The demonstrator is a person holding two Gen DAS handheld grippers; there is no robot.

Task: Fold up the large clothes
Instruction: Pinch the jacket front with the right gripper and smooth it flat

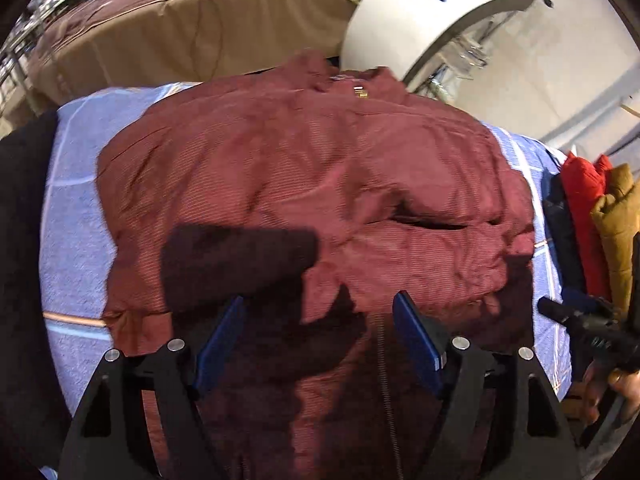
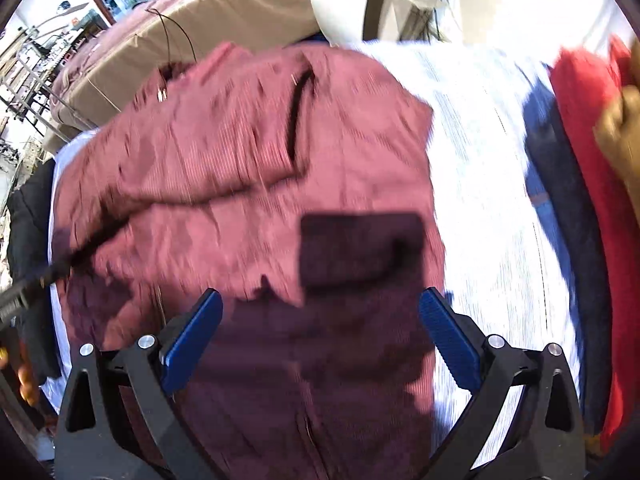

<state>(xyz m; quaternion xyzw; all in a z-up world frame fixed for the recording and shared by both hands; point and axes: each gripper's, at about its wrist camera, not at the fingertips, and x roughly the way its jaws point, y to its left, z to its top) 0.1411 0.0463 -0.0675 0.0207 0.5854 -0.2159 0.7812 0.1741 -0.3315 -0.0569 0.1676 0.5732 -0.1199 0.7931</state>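
- Pale blue checked bedding (image 1: pixel 76 216) covers the work surface, with a second bed in tan and maroon (image 1: pixel 180 32) beyond it at twelve o'clock.
- Left gripper (image 1: pixel 320 336): blue pads (image 1: pixel 416 340) stand wide apart, holding nothing, poised over the near hem.
- Right gripper (image 2: pixel 320 332): likewise spread and empty, over the hem's right end.
- Between and ahead of both lies the maroon jacket (image 1: pixel 304 184), spread front-up on the bedding, collar at twelve o'clock, zip running toward six, sleeves apparently drawn across the chest.
- It looks padded: soft, puffy, light for its bulk, probably springy and slick-faced, so folds may creep open.
- Best grips, I judge, are the ribbed hem corners at roughly five and seven o'clock.
- Stacked red, mustard and navy garments (image 1: pixel 588 216) sit at three o'clock.
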